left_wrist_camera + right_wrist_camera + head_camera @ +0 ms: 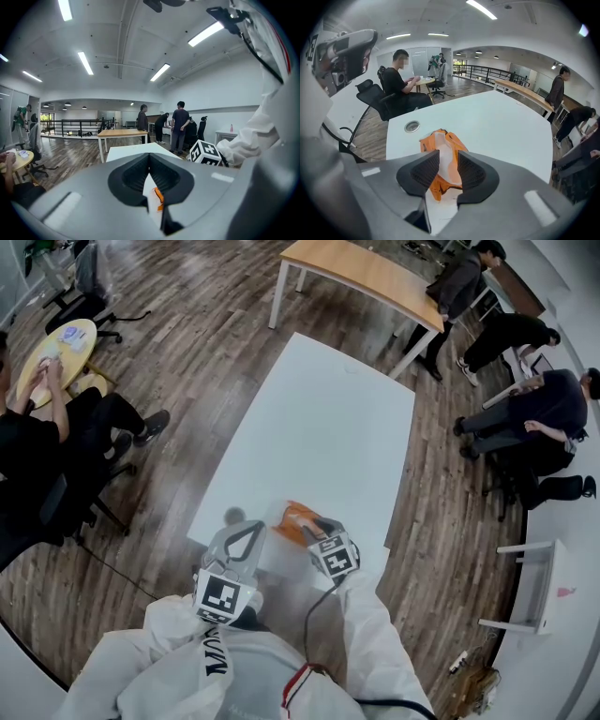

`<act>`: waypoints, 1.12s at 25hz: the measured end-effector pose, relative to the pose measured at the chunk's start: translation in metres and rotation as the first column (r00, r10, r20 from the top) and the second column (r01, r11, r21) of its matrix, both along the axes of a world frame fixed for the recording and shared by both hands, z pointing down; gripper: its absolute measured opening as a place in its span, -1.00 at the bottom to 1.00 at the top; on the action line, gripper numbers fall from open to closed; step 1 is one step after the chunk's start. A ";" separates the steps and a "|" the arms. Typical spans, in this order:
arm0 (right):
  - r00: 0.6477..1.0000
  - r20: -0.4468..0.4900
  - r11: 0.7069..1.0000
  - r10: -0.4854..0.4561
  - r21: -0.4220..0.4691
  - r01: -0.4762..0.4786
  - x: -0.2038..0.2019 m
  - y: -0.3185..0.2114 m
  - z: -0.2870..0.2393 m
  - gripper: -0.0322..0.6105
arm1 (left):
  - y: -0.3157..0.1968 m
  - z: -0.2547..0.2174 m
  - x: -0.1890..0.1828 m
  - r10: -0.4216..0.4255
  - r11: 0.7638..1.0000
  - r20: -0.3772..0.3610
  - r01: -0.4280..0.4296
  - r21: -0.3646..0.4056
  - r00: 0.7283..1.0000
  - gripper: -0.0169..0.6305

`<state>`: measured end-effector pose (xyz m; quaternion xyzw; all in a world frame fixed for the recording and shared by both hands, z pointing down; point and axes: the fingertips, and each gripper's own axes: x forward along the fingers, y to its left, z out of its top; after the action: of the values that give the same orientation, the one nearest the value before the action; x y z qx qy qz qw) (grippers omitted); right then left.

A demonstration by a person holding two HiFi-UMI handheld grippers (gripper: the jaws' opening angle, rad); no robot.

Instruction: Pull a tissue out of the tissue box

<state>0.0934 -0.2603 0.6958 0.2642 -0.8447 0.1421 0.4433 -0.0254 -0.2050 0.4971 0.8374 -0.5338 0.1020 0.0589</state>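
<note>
1. While judging by the white tabletop (319, 418) alone, call the task barely begun: nothing drawn out, no loose sheet lying anywhere on it.
2. Poised over the tabletop's near edge and tipped steeply downward: right gripper (447, 151), fingers spread wide, straddling the top of the pack without visibly pressing on it.
3. Just to the left in the head view, held close to level: left gripper (150, 157), fingers pressed together at the tips, pinching nothing discernible.
4. Lying near the tabletop's close edge, under the right gripper's fingertips and just beside the left gripper: orange tissue pack (456, 139), a crumpled soft wrapper rather than a stiff box, opening turned upward.
5. Showing at that opening, framed between the right fingers: white tissue (443, 154), not yet pulled free. Left to do, by this reading: close on the tissue, pinch it, draw it clear. Likely worth steadying so light a pack, or risk lifting it along with the sheet.
6. Around the tabletop, well apart: wood floor (187, 334), wooden table (366, 277), seated people (544, 413). No hindrance to the pull.
7. Set into the tabletop near the pack: round cable grommet (412, 125), off to one side and out of the way.
</note>
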 end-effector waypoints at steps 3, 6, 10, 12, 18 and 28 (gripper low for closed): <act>1.000 -0.006 1.000 -0.003 -0.003 0.003 0.000 0.000 0.002 -0.53 | -0.001 0.001 -0.001 -0.004 1.000 0.000 0.004 -0.005 1.000 -0.95; 1.000 -0.007 1.000 -0.006 -0.009 0.005 -0.001 0.000 0.003 -0.56 | -0.001 0.002 -0.001 -0.008 1.000 -0.002 0.008 -0.009 1.000 -0.95; 1.000 -0.002 1.000 -0.007 -0.020 0.007 -0.003 0.004 0.004 -0.57 | 0.000 0.003 -0.002 -0.009 1.000 -0.001 0.009 -0.010 1.000 -0.95; 1.000 0.013 0.999 0.003 -0.036 -0.002 -0.004 0.006 0.004 -0.57 | 0.000 0.003 -0.002 -0.010 1.000 -0.002 0.010 -0.008 1.000 -0.95; 0.999 0.031 0.998 0.020 -0.058 -0.019 -0.002 0.008 0.005 -0.61 | 0.001 0.003 0.001 -0.007 1.000 -0.003 0.007 -0.009 1.000 -0.95; 1.000 0.018 0.999 0.023 -0.039 -0.022 -0.002 0.008 0.006 -0.80 | 0.002 0.009 -0.001 -0.007 1.000 0.004 0.007 -0.022 1.000 -0.95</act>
<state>0.0915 -0.2524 0.7023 0.2638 -0.8429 0.1659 0.4387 -0.0259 -0.2034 0.5061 0.8345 -0.5358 0.1093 0.0675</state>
